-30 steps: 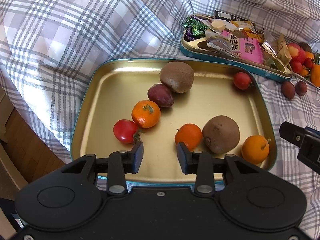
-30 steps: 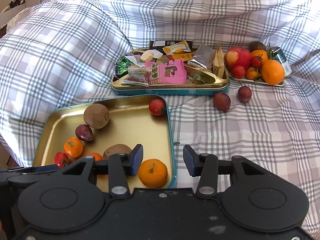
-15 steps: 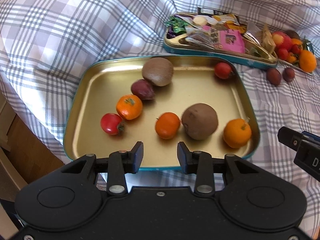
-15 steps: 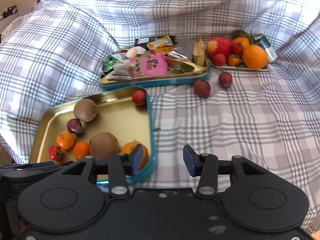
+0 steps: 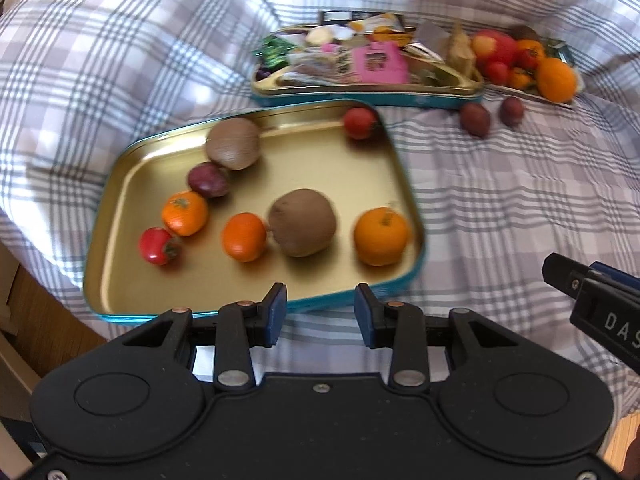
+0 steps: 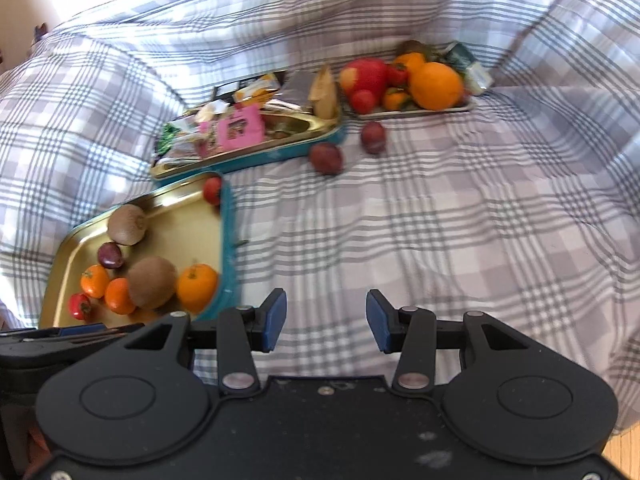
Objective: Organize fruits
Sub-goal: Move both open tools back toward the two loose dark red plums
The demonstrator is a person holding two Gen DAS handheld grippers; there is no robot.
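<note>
Tin (image 5: 248,312) now further left; grippers (image 5: 320,314) part-open, empty

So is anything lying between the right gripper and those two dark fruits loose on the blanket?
Nothing visible: only bare checked blanket lies between the open right gripper and the two dark fruits, which sit beside the snack tin.

A bed under a grey-and-white checked cover (image 6: 440,220) carries a gold tin tray (image 5: 132,184) of fruit near its edge, a second gold tin (image 5: 360,92) heaped with snack packets just behind it, a small fruit-laden tray (image 6: 416,114) beyond, and two dark plums (image 6: 326,158) lying loose on the cloth.
</note>
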